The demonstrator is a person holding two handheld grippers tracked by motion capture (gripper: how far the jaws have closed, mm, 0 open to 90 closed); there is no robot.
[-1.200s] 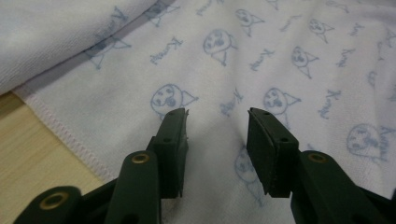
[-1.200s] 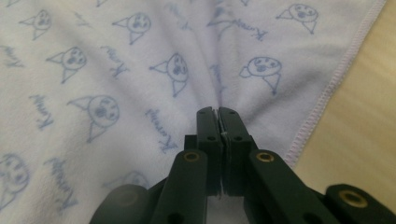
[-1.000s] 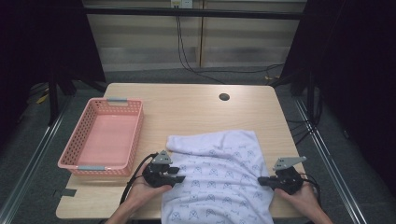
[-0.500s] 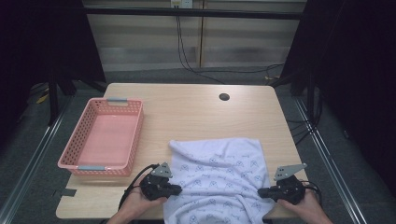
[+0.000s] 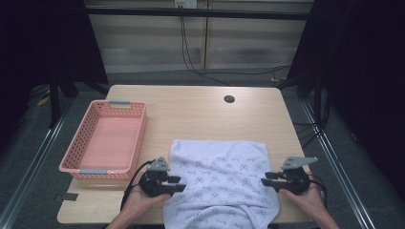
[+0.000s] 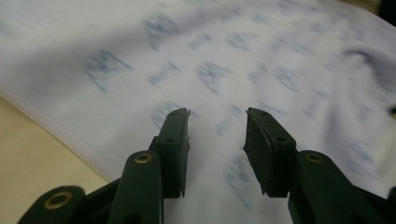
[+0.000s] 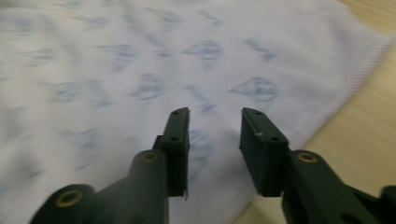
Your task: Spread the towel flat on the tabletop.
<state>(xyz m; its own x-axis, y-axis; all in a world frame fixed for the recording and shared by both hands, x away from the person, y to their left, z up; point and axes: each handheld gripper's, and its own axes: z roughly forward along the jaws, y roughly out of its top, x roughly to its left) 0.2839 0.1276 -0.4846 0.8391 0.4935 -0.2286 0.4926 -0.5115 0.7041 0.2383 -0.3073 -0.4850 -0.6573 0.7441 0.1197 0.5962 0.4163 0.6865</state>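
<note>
A white cloth [image 5: 222,174] with a blue print lies flat on the near part of the wooden table [image 5: 191,119], and its near end hangs over the front edge. My left gripper [image 5: 177,184] hovers at the cloth's left edge, pointing right. Its jaws have just been opening, and in the left gripper view the gripper [image 6: 217,116] stands apart over the cloth [image 6: 210,56] with nothing between the pads. My right gripper [image 5: 264,178] is at the cloth's right edge, pointing left. It has also just been opening, and the gripper [image 7: 215,114] is empty above the cloth [image 7: 140,60].
A pink plastic basket [image 5: 95,170] stands empty at the table's left. A round cable hole [image 5: 229,99] sits at the far middle. Bare wood lies beyond the cloth. Dark curtains and floor rails surround the table.
The cloth slid toward the near edge and its far edge straightened out. Both grippers drew back with it, then their jaws came apart off the cloth.
</note>
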